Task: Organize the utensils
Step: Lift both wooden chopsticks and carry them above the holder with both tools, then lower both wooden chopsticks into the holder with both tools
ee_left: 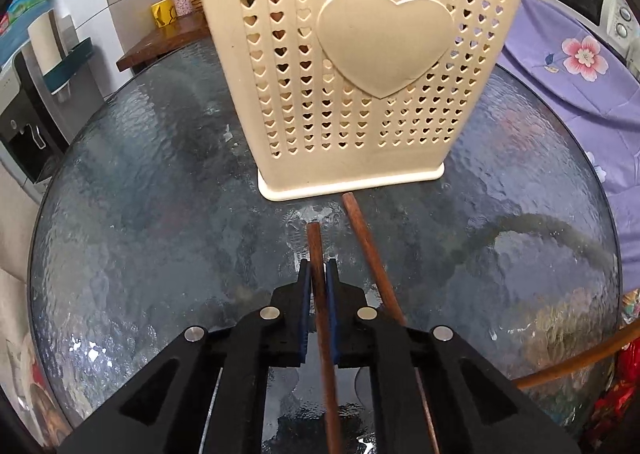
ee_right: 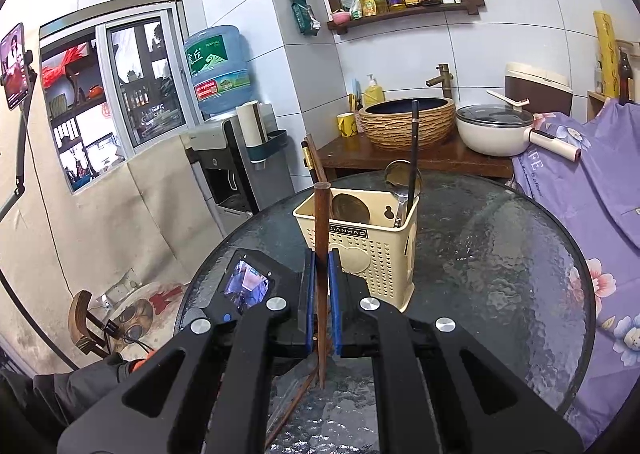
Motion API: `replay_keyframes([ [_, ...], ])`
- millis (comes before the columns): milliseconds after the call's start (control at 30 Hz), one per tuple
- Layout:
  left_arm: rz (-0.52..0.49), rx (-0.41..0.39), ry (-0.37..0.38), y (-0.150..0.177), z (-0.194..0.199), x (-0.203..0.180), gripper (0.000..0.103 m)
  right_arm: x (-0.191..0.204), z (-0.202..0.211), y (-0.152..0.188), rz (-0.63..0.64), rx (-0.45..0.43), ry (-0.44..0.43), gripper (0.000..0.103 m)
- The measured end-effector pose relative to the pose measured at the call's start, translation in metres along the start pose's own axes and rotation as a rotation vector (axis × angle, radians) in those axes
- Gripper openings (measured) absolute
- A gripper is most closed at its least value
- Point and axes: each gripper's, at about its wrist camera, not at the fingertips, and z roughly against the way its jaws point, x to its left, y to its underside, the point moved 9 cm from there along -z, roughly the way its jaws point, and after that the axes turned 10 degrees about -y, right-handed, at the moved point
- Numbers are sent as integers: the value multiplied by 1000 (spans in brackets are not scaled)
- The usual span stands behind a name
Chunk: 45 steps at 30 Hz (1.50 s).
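Observation:
A cream utensil holder [ee_left: 352, 65] with heart-shaped holes stands on the round glass table [ee_left: 140, 193]. My left gripper [ee_left: 319, 274] is shut on a brown wooden chopstick [ee_left: 316, 250], low over the table just in front of the holder. A second chopstick [ee_left: 366, 250] lies on the glass to its right. My right gripper [ee_right: 321, 266] is shut on another brown chopstick [ee_right: 321, 221], held nearly upright in front of the holder [ee_right: 360, 250]. The holder contains a ladle [ee_right: 404, 181], a round spoon bowl and dark chopsticks [ee_right: 314, 161]. The left gripper's body [ee_right: 248, 286] shows at the right gripper's left.
More chopsticks [ee_right: 296, 402] lie on the glass under my right gripper. Behind the table stand a wooden counter [ee_right: 400, 157] with a basin [ee_right: 408, 121] and a white pot [ee_right: 496, 129]. A purple floral cloth [ee_right: 580, 181] is at the right, a water dispenser [ee_right: 236, 157] at the left.

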Motion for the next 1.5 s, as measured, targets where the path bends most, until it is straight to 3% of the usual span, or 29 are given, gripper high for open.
replay_keyframes([
  [100,36,-17,30,1,8,2,7,0,-1,0,2,-3,12,7],
  [200,49,-82,30,-5,32,8,7,1,-2,0,5,-7,16,7],
  [433,125,-286,134,-32,128,30,7,6,5,-9,19,-33,-6,7],
  [567,135,-401,151,-37,178,40,7,12,8,-15,25,-38,-30,7],
  [1100,140,-473,222,-46,230,57,7,33,8,-35,77,-36,-46,7],
  [1267,136,-536,222,-76,262,64,7,32,14,-72,91,-79,-25,7],
  [1500,190,-633,204,-154,311,84,7,25,27,-155,151,-182,80,7],
])
